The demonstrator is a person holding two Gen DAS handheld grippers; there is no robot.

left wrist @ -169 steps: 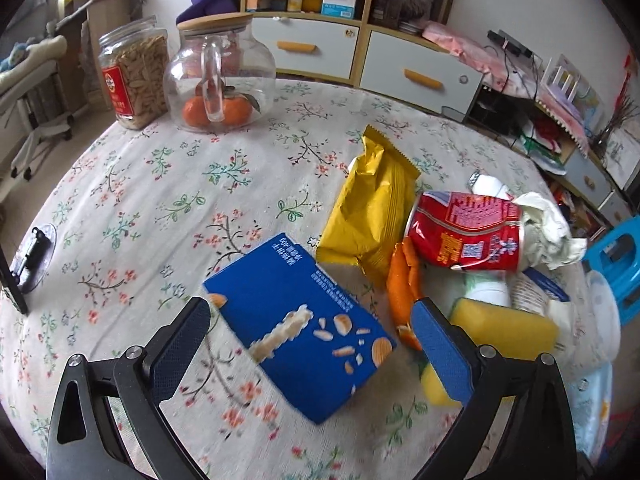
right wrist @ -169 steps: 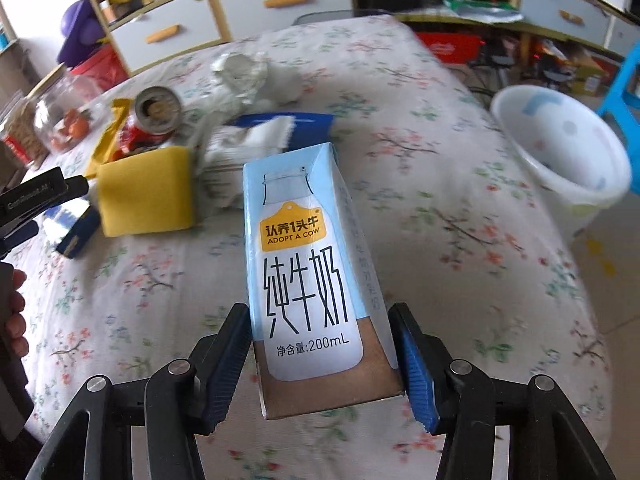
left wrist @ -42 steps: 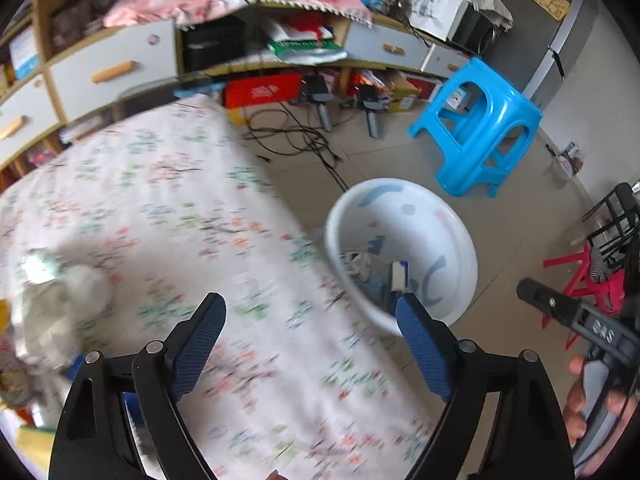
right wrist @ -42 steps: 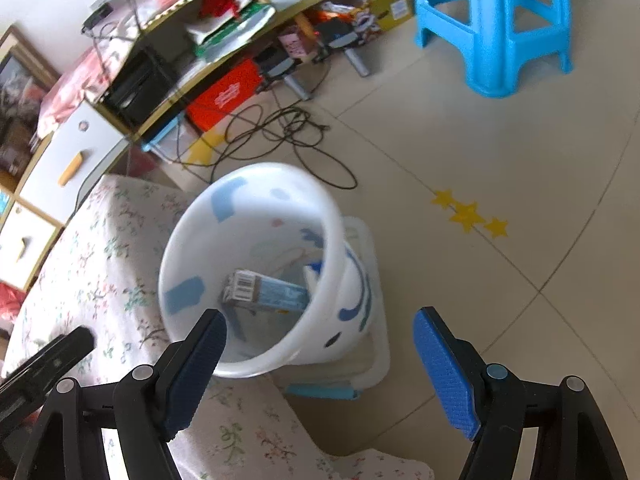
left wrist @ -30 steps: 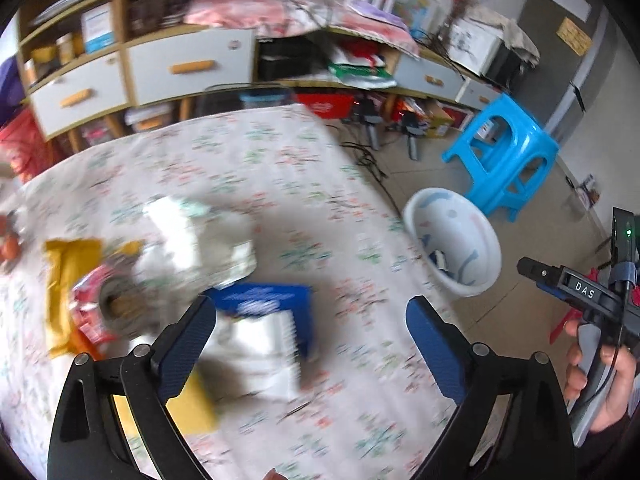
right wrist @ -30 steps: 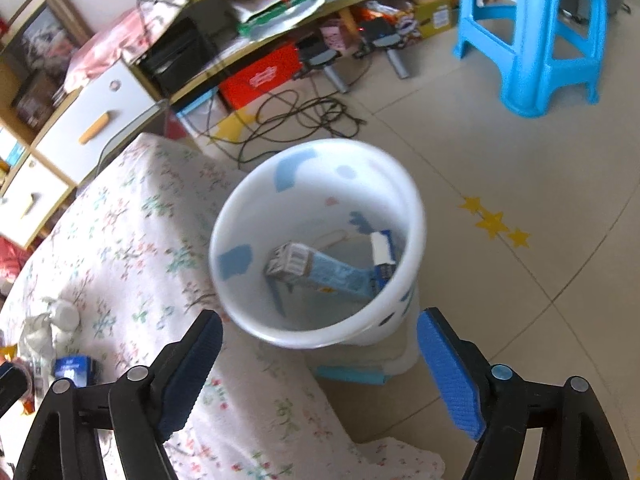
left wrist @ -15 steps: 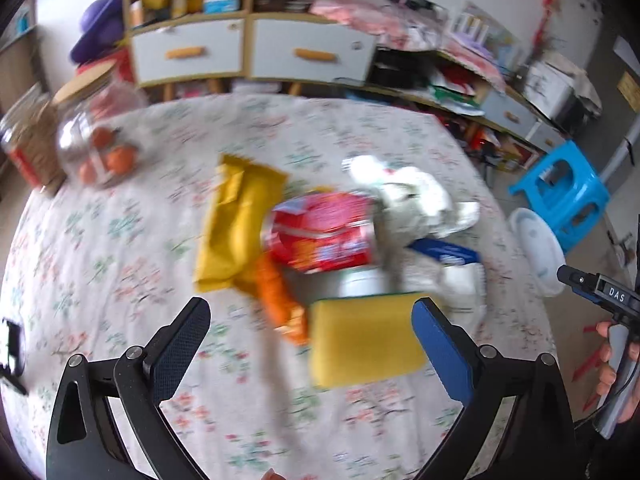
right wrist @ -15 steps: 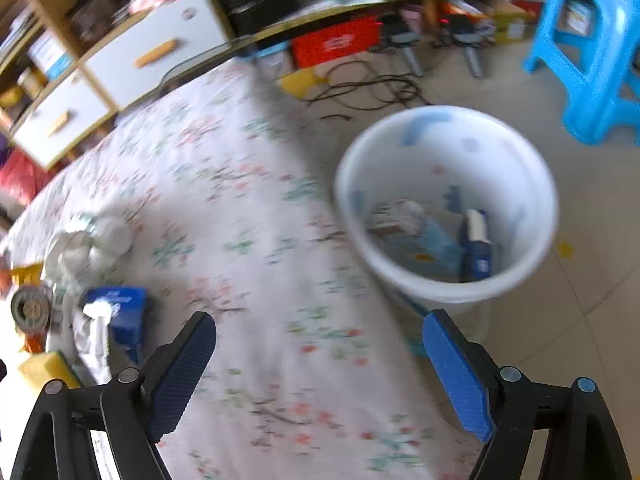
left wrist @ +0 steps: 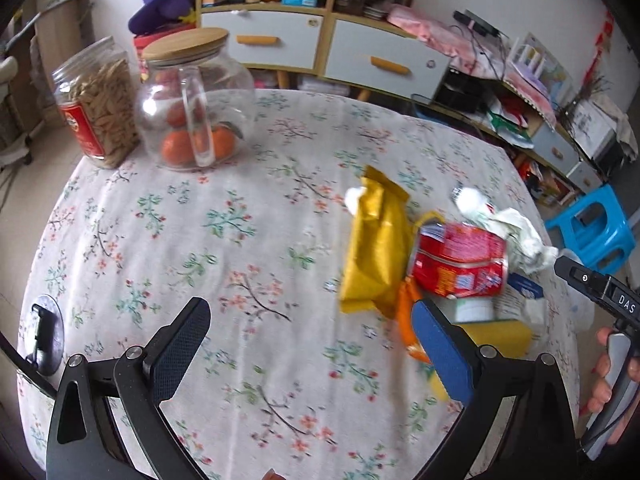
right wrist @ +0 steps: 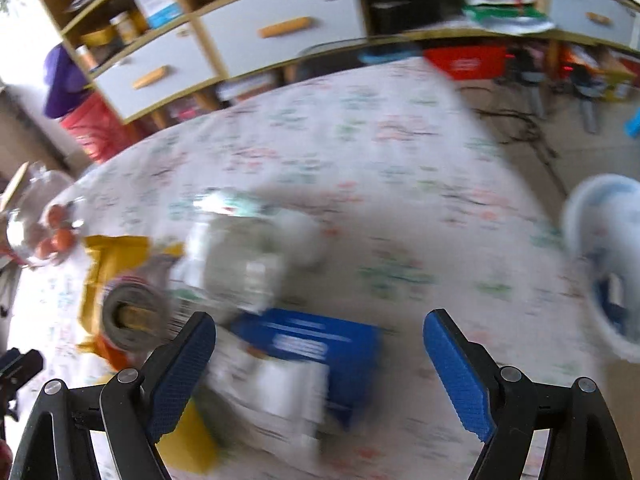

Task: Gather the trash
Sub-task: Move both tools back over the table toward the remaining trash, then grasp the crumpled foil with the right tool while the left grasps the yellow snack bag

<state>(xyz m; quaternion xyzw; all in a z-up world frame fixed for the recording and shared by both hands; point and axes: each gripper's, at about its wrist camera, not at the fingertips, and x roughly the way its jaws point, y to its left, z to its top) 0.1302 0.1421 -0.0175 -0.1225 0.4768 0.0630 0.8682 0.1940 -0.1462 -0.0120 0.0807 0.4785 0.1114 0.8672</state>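
Floral tablecloth (left wrist: 224, 216) carries the trash cluster — yellow foil wrapper (left wrist: 376, 248), crushed red can (left wrist: 460, 266), crumpled white tissue (left wrist: 516, 236), yellow sponge (left wrist: 500, 332), all touching or overlapping. Left gripper (left wrist: 308, 344) jaws wide apart, nothing between them. Right gripper (right wrist: 320, 356) likewise spread and empty, over the blurred blue-and-white packet (right wrist: 308, 344). White plastic bin (right wrist: 604, 256) sits off the table edge.

Right wrist view heavily motion-blurred: print on the blue rectangular carton (right wrist: 316, 344) and white crumpled wrapper (right wrist: 276, 392) unreadable. White plastic bin (right wrist: 604, 256) cut by right edge, contents smeared. Yellow sponge block (left wrist: 500, 332) partly hidden behind left gripper's blue pad. Hand (left wrist: 616, 380) cut off at frame edge.
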